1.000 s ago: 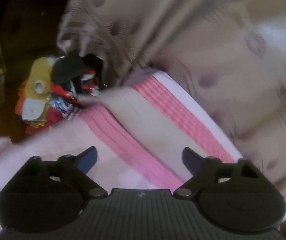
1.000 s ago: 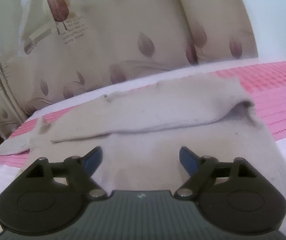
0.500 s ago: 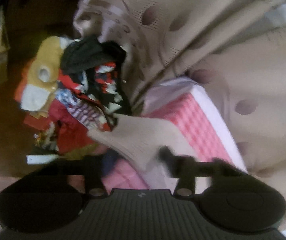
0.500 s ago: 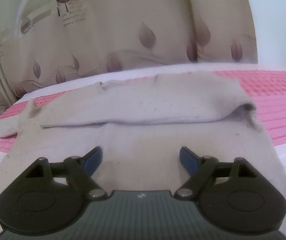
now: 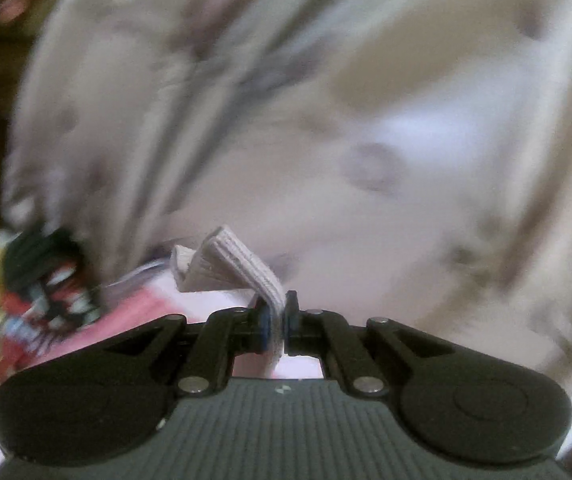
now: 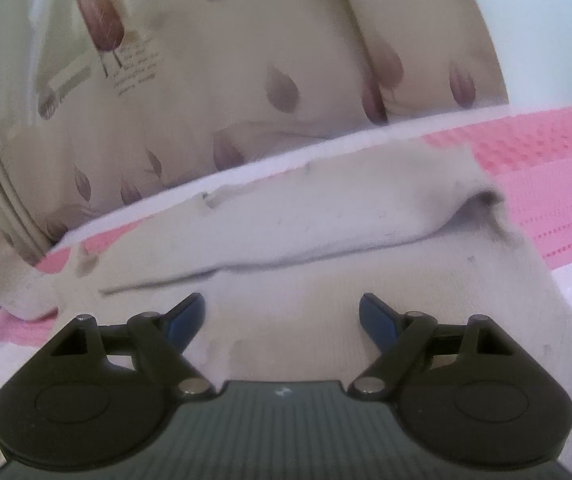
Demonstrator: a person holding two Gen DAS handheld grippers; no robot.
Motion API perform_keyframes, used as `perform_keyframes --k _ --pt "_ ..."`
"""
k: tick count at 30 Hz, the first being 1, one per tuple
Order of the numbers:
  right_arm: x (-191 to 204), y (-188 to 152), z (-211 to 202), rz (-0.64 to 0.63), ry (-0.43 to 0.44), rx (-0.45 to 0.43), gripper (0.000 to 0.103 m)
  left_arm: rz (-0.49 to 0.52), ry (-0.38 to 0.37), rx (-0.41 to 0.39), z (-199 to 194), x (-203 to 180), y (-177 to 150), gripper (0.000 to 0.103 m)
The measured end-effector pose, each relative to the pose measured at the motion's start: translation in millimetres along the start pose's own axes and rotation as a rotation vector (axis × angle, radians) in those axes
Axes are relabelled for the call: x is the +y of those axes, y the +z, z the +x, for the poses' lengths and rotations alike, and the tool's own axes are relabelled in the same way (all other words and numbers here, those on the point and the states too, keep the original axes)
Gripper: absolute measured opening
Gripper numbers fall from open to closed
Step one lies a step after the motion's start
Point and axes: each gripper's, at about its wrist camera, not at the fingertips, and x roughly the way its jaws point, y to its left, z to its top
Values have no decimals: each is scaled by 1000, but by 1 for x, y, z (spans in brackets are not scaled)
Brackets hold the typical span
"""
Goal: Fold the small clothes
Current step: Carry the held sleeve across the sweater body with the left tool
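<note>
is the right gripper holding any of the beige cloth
No, the right gripper stands open above the beige cloth, its pads clear of the fabric.

My bed's pink-and-white cover [image 6: 545, 168] carries a beige garment [image 6: 325, 300], its far half folded over, running nine to three o'clock.

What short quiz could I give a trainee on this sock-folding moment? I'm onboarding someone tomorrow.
1. True or false: the left hand-held gripper is shut on a ribbed beige sock cuff.
2. The right hand-held gripper is: A) open above the beige sock, B) clamping it.
3. What colour is the waffle-textured towel under the sock?

Key: 1 true; 2 A; 3 pink.
</note>
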Motion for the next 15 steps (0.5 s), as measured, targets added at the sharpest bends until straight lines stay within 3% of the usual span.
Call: perform_keyframes --k 8,15 --pt "-30 1 -7 197 71 -42 89 75 -245 106 2 -169 -35 5" --pt "-61 -2 -15 380 135 -91 89 150 -376 269 38 -288 -118 5"
